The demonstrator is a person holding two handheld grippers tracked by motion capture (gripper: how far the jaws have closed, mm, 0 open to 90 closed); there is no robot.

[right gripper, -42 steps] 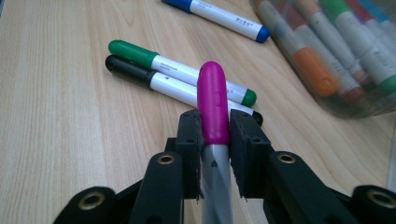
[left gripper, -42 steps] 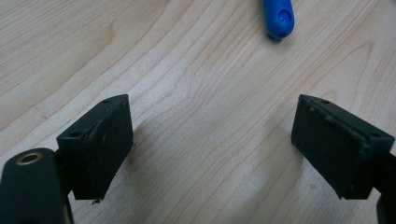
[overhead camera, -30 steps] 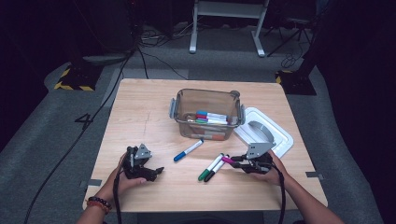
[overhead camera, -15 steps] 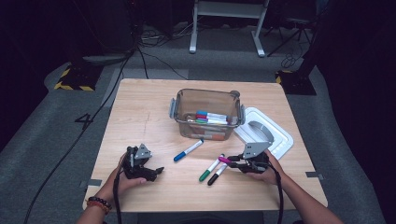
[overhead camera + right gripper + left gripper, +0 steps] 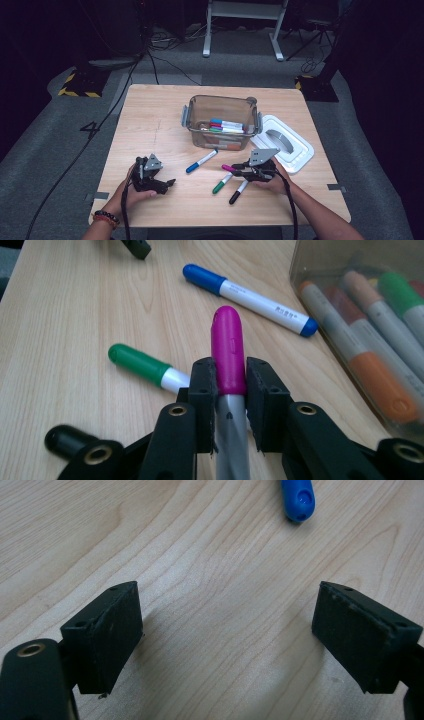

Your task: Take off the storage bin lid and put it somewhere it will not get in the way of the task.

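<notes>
**Magenta marker clamped in the right tool**

High view: the right tool holds a magenta-capped marker low over the worktop, just in front of the clear bin, which holds several markers. A green marker and a black marker lie beside it, a blue marker further left. A white lid lies right of the bin.

Left gripper view: the left tool stands apart over bare wood, holding nothing.

Right gripper view: the pads pinch the marker at the cap's base; orange and green caps show through the bin wall.
</notes>
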